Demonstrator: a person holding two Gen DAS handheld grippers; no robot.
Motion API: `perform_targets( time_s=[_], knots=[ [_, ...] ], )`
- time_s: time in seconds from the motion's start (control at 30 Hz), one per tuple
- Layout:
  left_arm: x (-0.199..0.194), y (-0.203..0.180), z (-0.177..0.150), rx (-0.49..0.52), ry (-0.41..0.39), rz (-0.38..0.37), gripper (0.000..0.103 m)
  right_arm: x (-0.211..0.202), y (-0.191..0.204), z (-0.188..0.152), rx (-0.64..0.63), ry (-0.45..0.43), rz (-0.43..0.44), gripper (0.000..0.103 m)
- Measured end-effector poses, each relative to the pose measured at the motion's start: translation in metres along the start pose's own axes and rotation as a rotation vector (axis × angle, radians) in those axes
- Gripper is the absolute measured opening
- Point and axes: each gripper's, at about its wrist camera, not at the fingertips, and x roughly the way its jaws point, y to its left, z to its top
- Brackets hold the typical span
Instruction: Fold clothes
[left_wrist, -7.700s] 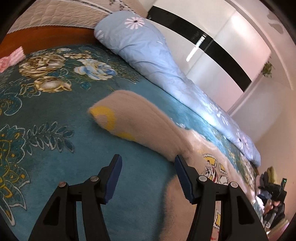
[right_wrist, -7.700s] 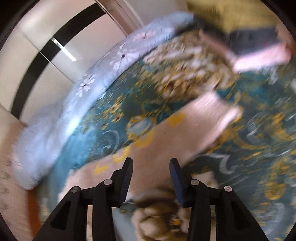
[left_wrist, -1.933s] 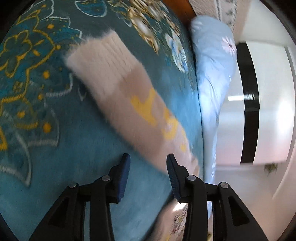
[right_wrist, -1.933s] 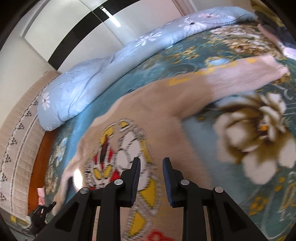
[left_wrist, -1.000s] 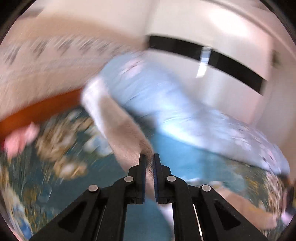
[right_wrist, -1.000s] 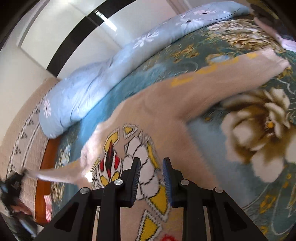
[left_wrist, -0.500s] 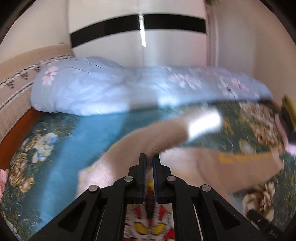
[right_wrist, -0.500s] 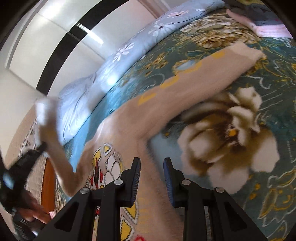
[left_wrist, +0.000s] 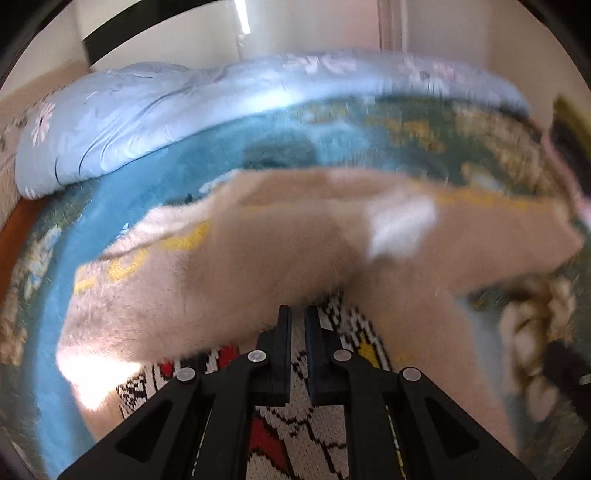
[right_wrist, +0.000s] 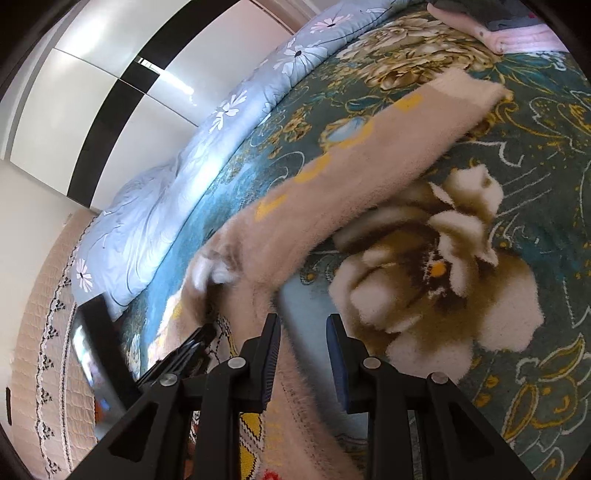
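The left wrist view sits low and close above the beige sweater (left_wrist: 229, 280), looking straight across the bed toward the blue duvet (left_wrist: 155, 110) and far wall. The right wrist view is tilted, nearer the sweater's right edge, facing along its right sleeve (right_wrist: 373, 155). Both share the sweater, teal blanket (right_wrist: 535, 155) and duvet.

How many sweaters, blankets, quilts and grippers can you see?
Sweater: 1
Teal flowered blanket: 1
Light blue quilt: 1
Grippers: 2, left gripper and right gripper
Total: 5
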Motion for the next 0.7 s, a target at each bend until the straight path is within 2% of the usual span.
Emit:
perform_targets(
  time_s=[0.13,0.27,0.4,0.43,0.47,0.53,0.63,0.7],
  knots=[
    [-0.016,0.040,0.019,-0.245,-0.094,-0.052,0.007,0.003,0.003,-0.002,-0.012,0.013,-0.005,0.029],
    [-0.014,0.050,0.023,-0.243,-0.112,-0.124,0.006,0.005,0.003,-0.003,-0.020,0.020,-0.011,0.029],
    [-0.015,0.024,0.022,-0.097,-0.112,-0.147,0.008,0.006,0.002,-0.003,-0.013,0.023,-0.017,0.029],
    [-0.015,0.017,0.021,-0.058,-0.111,-0.152,0.015,0.007,0.002,-0.003,-0.010,0.025,-0.017,0.029],
    [-0.015,0.010,0.021,-0.019,-0.111,-0.157,0.031,0.008,0.002,-0.004,-0.009,0.029,-0.017,0.029],
    [-0.016,-0.004,0.020,0.059,-0.110,-0.167,0.049,0.008,0.001,-0.004,-0.010,0.034,-0.017,0.029],
    [-0.014,-0.021,0.017,0.157,-0.114,-0.164,0.052,0.007,0.000,-0.003,-0.003,0.030,-0.017,0.029],
    [-0.009,-0.029,0.016,0.204,-0.105,-0.109,0.052,0.007,-0.002,-0.002,0.004,0.031,-0.017,0.029]
  ],
)
